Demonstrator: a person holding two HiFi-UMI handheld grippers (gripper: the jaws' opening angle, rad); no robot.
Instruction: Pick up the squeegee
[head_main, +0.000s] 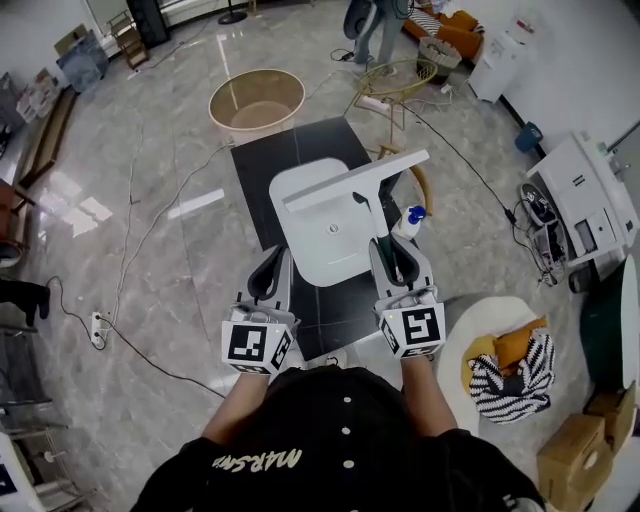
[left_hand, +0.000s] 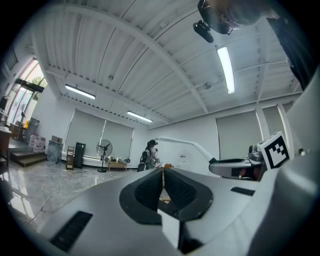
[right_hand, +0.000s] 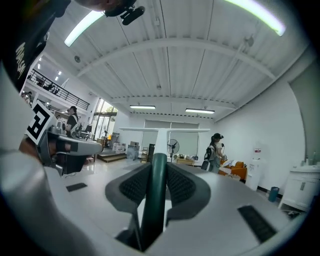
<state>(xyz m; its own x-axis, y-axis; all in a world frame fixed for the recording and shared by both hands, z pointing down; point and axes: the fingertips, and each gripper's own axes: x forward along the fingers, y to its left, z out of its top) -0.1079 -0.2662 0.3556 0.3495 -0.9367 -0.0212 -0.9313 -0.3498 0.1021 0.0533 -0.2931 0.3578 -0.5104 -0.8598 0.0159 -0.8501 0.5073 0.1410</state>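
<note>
The squeegee has a long white blade (head_main: 355, 178) and a dark green handle (head_main: 376, 222). My right gripper (head_main: 394, 254) is shut on that handle and holds the tool high above the white tabletop (head_main: 325, 250), blade away from me. In the right gripper view the green handle (right_hand: 154, 195) stands between the ribbed pads, and the white blade (right_hand: 162, 131) lies crosswise beyond them. My left gripper (head_main: 268, 274) hangs beside it at the same height, shut with nothing in it. In the left gripper view its pads (left_hand: 150, 187) nearly meet, and the blade (left_hand: 182, 143) shows at the right.
Below lie a black floor mat (head_main: 275, 165), a round beige tub (head_main: 256, 100) and a spray bottle (head_main: 411, 219). A white round seat (head_main: 470, 330) carries striped cloth at the right. Cables and a power strip (head_main: 98, 328) cross the marble floor. A person (head_main: 375, 28) stands far off.
</note>
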